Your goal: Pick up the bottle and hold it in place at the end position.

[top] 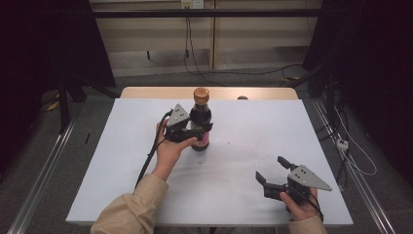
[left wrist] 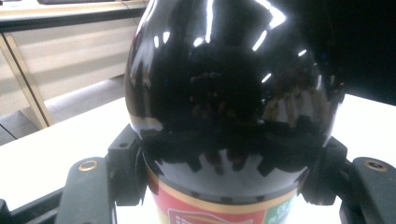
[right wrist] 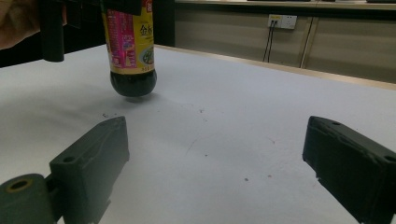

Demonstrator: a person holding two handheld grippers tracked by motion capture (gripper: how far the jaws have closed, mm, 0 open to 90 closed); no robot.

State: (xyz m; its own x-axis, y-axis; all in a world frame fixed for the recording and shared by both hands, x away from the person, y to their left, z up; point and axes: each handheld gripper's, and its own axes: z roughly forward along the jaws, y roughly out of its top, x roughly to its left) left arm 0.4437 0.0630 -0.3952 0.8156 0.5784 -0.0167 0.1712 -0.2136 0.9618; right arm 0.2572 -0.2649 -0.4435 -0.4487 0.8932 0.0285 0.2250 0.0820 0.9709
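A dark sauce bottle with a brown cap and a red and yellow label stands upright near the back middle of the white table. My left gripper is shut on its body from the left side. In the left gripper view the glossy bottle sits between the two pads, just above the label. The right gripper view shows the bottle with its base at or just above the table; I cannot tell which. My right gripper rests near the front right, open, with nothing between its jaws.
A small dark object lies at the table's wooden far edge. Cables hang from a wall socket behind the table. Metal rails run along the floor on both sides.
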